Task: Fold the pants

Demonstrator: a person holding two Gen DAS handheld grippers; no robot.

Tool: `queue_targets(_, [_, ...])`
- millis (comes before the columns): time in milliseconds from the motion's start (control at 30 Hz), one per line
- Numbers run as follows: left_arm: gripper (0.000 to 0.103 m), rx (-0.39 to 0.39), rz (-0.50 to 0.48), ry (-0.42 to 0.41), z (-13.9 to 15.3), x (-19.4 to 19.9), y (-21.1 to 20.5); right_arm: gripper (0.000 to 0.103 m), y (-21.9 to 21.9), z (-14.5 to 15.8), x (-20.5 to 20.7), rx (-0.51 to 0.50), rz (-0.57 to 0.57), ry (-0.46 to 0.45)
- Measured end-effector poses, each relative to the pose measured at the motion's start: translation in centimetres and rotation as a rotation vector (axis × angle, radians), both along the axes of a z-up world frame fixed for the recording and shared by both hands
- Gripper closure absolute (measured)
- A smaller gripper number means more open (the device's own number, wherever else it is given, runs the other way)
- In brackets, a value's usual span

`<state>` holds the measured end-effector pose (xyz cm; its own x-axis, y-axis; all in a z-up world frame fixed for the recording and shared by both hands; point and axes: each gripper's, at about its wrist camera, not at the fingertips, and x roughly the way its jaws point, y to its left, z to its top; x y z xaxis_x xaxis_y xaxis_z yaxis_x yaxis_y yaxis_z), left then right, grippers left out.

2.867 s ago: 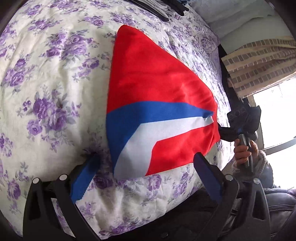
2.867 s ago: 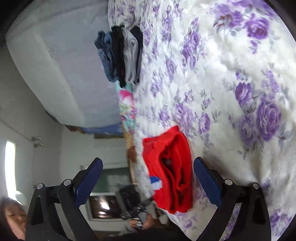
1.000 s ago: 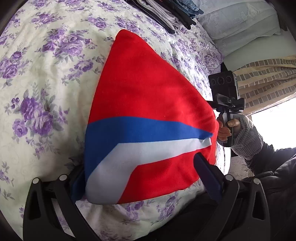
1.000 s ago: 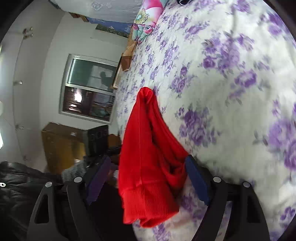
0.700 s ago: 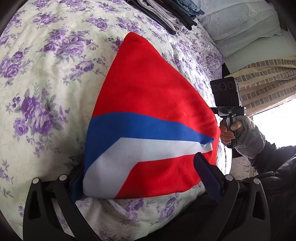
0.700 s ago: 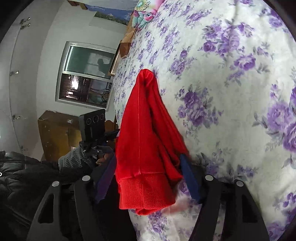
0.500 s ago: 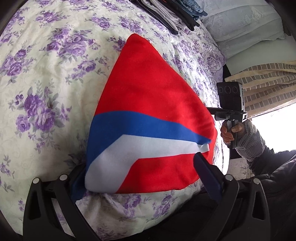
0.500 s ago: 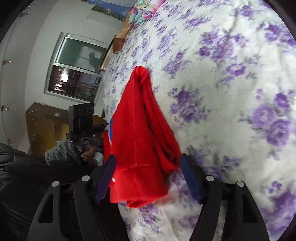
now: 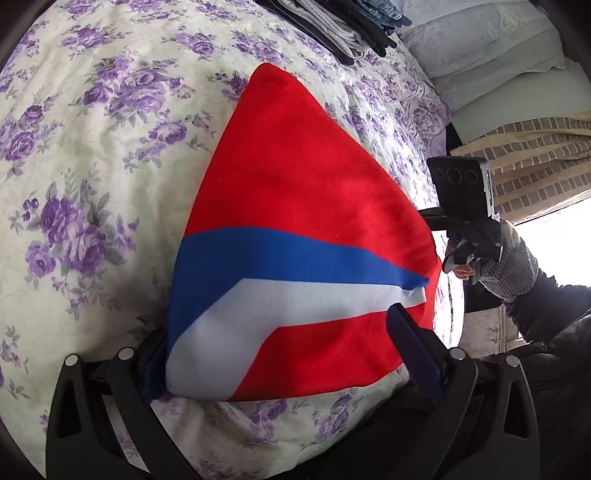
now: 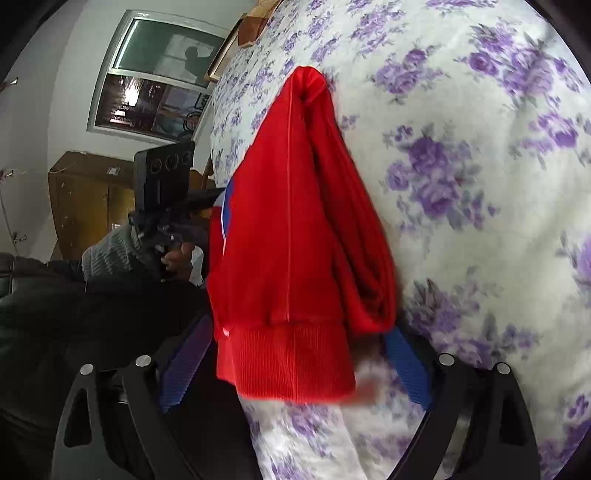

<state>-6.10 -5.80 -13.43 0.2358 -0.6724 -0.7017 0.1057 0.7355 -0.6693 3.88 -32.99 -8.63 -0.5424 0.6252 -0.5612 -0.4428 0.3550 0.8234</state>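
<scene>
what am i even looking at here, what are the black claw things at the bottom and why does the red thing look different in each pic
No robot here: a person holds a two-finger gripper in each hand, with a wide-angle camera on each. One picture looks along the left gripper, the other along the right gripper, so you see the same red pants from two ends. They lie folded on a flowered bedspread. Both grippers stand open around the pants' edges; the right one's jaws have just been opening. Each view also shows the other hand. Folded clothes sit further back.

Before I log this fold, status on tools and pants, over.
Left tool open, straddling folded pants on quilt. Right tool jaws just opening, cuff between, unpinched. Clothes stack far, clear.
</scene>
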Motion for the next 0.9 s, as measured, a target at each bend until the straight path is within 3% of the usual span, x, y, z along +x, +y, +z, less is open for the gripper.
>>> queue_targets(33, [0.005,-0.002,0.004,-0.006,0.0,-0.1,0.0,0.021,-1.0,-0.3,0.4,0.010,-0.029,0.023])
queue_targets(133, [0.005,-0.008,0.021,-0.013,0.0,-0.2,0.1,0.021,-1.7,-1.2,1.8,0.080,-0.201,0.105])
queue_targets(233, [0.005,-0.025,0.037,0.015,0.1,-0.1,0.4,0.022,-0.2,-0.5,0.9,0.094,-0.187,0.029])
queue_targets(267, [0.005,-0.034,0.040,0.017,0.2,-0.1,0.6,0.026,-0.5,-0.4,0.7,0.105,-0.190,0.029])
queue_targets(333, [0.006,-0.043,0.038,0.006,0.3,-0.2,0.7,0.043,-2.2,-1.0,1.0,0.110,-0.225,0.071])
queue_targets(467, [0.006,-0.041,0.037,-0.008,0.0,-0.2,0.5,0.044,-2.3,-1.6,1.0,0.110,-0.257,0.077])
queue_targets(600, [0.006,-0.020,-0.022,-0.051,0.0,-0.3,0.4,0.046,-1.8,-1.3,0.4,0.096,-0.278,0.064])
queue_targets(733, [0.006,-0.010,-0.015,-0.064,0.1,-0.3,0.3,0.046,-2.5,-1.0,-0.3,0.029,-0.362,0.061])
queue_targets(900, [0.010,-0.029,-0.004,-0.062,0.2,0.6,0.3,0.049,-3.7,-1.4,-1.5,0.043,-0.495,0.070])
